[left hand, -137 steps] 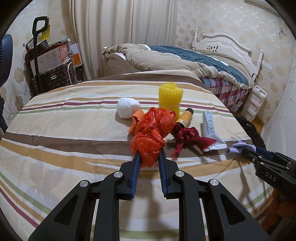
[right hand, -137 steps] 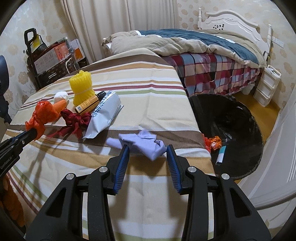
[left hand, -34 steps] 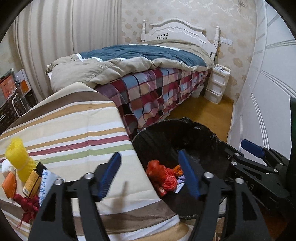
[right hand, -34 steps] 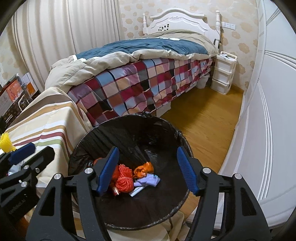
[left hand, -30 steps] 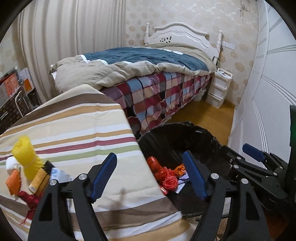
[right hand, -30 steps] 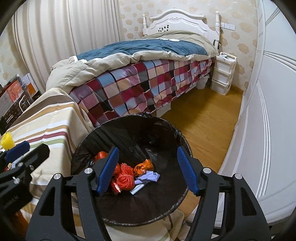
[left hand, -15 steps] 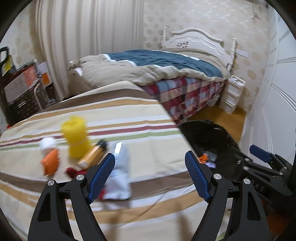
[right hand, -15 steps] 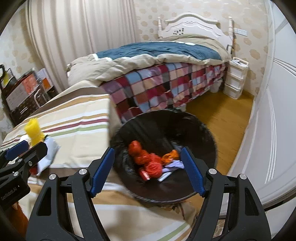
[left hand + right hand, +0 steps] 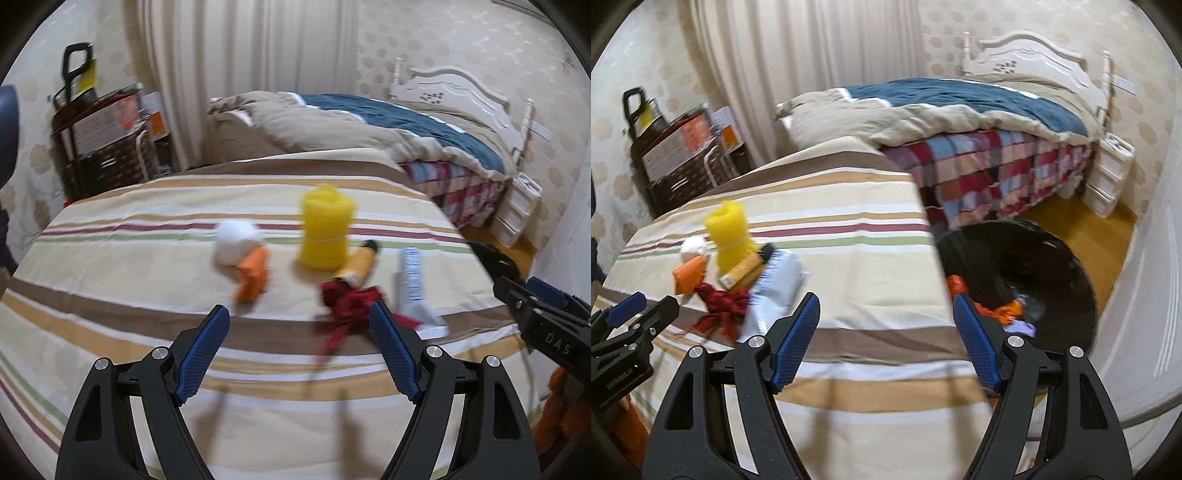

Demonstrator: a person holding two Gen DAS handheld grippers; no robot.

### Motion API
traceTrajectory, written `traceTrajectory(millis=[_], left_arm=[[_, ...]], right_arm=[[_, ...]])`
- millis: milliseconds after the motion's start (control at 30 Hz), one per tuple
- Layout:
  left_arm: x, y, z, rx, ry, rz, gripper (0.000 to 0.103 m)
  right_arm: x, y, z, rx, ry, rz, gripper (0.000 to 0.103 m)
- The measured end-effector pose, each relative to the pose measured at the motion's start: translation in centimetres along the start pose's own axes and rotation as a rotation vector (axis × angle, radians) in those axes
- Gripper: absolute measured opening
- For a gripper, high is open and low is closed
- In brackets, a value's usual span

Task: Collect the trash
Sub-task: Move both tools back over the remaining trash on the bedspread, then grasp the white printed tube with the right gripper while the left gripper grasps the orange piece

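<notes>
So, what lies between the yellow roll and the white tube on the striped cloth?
In the left wrist view, an orange bottle with a black cap lies between the yellow roll and the white tube.

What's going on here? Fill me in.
A person is clearing trash off a striped table with two handheld grippers. Both the left gripper and right gripper are empty, jaws open. Some trash already lies in the black bin. A yellow roll, white wad, orange scrap, red ribbon and tubes remain.
</notes>
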State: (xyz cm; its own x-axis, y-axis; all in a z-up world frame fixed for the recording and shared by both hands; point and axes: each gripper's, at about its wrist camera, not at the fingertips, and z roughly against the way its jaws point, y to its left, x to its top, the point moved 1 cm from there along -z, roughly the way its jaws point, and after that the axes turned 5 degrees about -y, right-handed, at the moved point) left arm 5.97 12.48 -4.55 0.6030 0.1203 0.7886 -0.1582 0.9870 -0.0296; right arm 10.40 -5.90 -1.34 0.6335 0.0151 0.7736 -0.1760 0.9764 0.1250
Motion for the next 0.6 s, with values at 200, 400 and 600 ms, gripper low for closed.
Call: traceTrajectory(millis=[200, 400, 600], left_arm=[[-0.4, 3.3, -0.3, 0.070, -0.004, 0.020, 0.078], [-0.8, 5.1, -0.8, 0.092, 0.010, 0.048, 0.078], [-0.9, 5.5, -1.3, 0.075, 0.015, 0.055, 0.078]], right_arm=[[0.7, 4.0, -1.7, 0.045, 0.021, 0.057, 0.073], [1.0, 6.9, -4.0, 0.061, 0.068, 0.104, 0.067], [0.2, 7.2, -5.2, 0.066, 0.121, 0.121, 0.044]])
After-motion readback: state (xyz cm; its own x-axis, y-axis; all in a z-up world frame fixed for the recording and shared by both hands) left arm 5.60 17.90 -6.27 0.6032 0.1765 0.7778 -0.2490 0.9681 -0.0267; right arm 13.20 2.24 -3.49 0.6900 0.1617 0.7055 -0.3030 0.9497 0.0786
